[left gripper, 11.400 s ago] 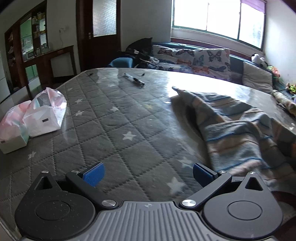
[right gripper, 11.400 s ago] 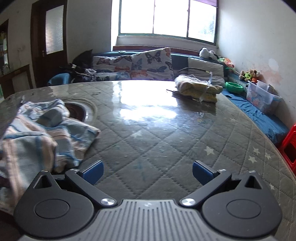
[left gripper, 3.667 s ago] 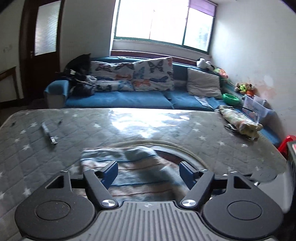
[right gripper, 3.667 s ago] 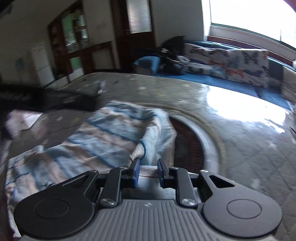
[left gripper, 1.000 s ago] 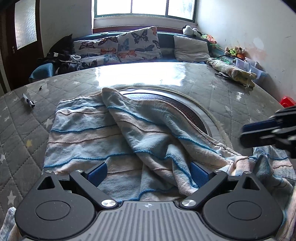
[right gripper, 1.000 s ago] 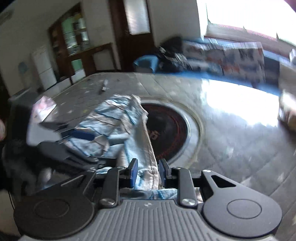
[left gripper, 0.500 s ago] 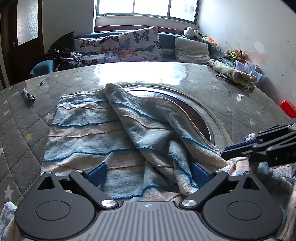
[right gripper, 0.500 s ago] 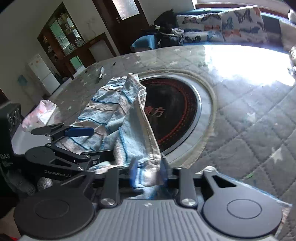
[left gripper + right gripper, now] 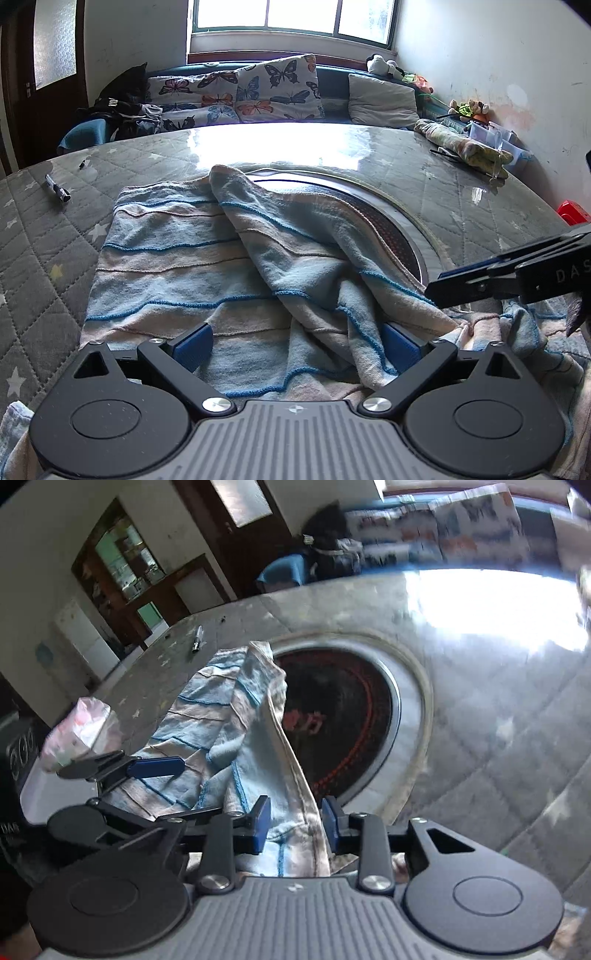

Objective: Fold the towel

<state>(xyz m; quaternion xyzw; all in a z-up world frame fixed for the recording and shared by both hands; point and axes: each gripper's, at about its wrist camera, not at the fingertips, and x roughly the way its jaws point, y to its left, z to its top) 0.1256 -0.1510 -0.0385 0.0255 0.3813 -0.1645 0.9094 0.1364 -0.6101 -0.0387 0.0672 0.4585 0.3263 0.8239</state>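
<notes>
Pinching striped towel (image 9: 255,716) – right gripper (image 9: 295,825), left gripper (image 9: 297,347) fingers spread wide above it

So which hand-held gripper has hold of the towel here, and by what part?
The right hand-held gripper pinches a bunched edge of the towel. The left hand-held gripper is open above it, holding nothing.

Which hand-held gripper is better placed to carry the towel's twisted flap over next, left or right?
Right, probably. The right hand-held gripper already has the towel bunched between its pads, though its jaws look slightly parted. The left hand-held gripper hangs wide open over the cloth, gripping nothing.
</notes>
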